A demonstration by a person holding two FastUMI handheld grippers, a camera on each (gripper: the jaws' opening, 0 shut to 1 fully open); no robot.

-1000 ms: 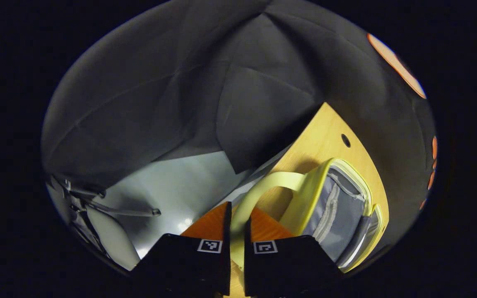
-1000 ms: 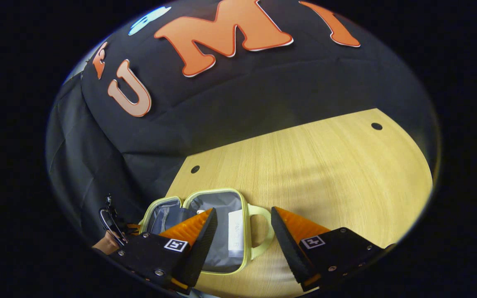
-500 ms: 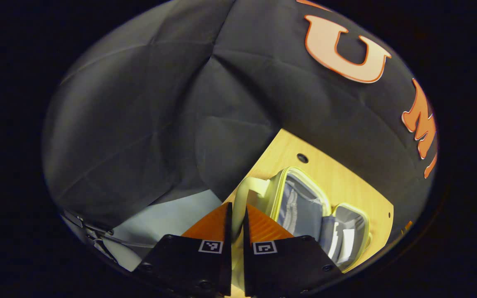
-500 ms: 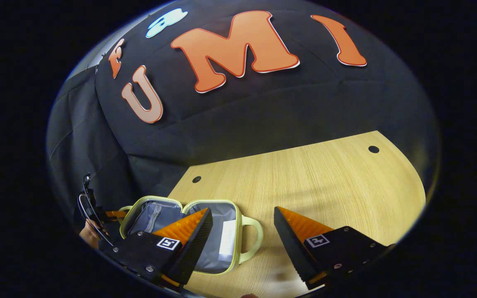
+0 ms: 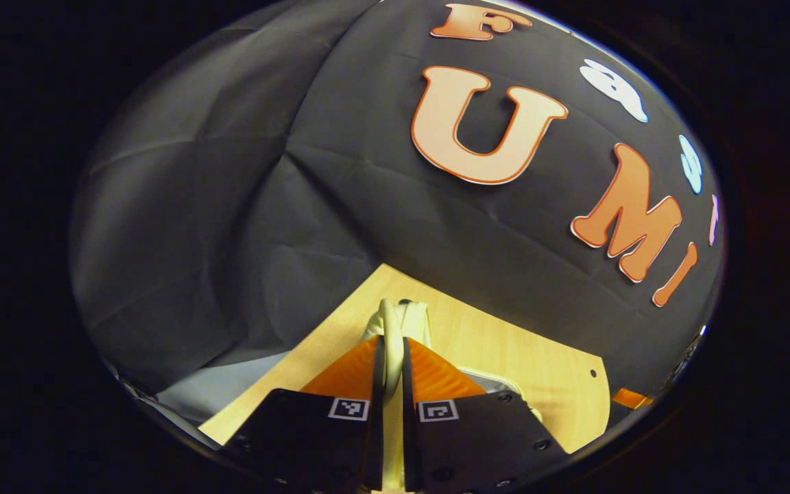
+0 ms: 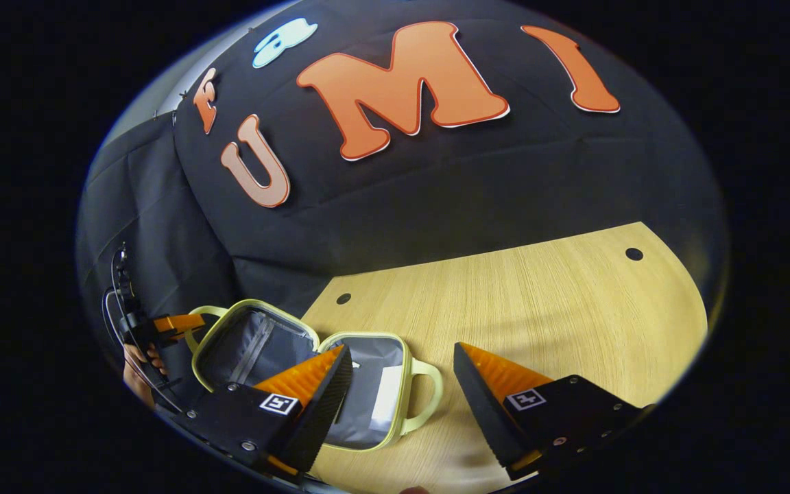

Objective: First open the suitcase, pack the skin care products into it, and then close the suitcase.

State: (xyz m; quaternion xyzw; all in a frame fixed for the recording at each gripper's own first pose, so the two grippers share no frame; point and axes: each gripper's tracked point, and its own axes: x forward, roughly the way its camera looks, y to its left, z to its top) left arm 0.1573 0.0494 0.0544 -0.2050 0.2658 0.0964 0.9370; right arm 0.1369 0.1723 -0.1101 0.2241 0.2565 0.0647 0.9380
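Note:
A small yellow-green suitcase point(image 6: 367, 412) with grey lining lies open on the wooden table point(image 6: 539, 302). A white skin care product point(image 6: 387, 399) rests in its flat half. The other half, the lid point(image 6: 251, 343), is tilted up off the table. In the left gripper view, my left gripper point(image 5: 391, 340) is shut on the lid's pale handle point(image 5: 393, 319). That gripper point(image 6: 165, 324) also appears at the far left of the right gripper view, with a hand point(image 6: 138, 360) behind it. My right gripper point(image 6: 402, 353) hovers open above the flat half, near its handle point(image 6: 429, 394), holding nothing.
The black cloth wall stands close behind the table. The tabletop has small round holes point(image 6: 633, 254) near its back edge, one point(image 6: 343, 298) just behind the suitcase. Bare wood stretches to the right of the case. A cable point(image 6: 117, 302) hangs by the left hand.
My left gripper has raised the lid by its handle, so the lid stands steeper, and its view has swung up toward the wall. The right gripper has hardly moved.

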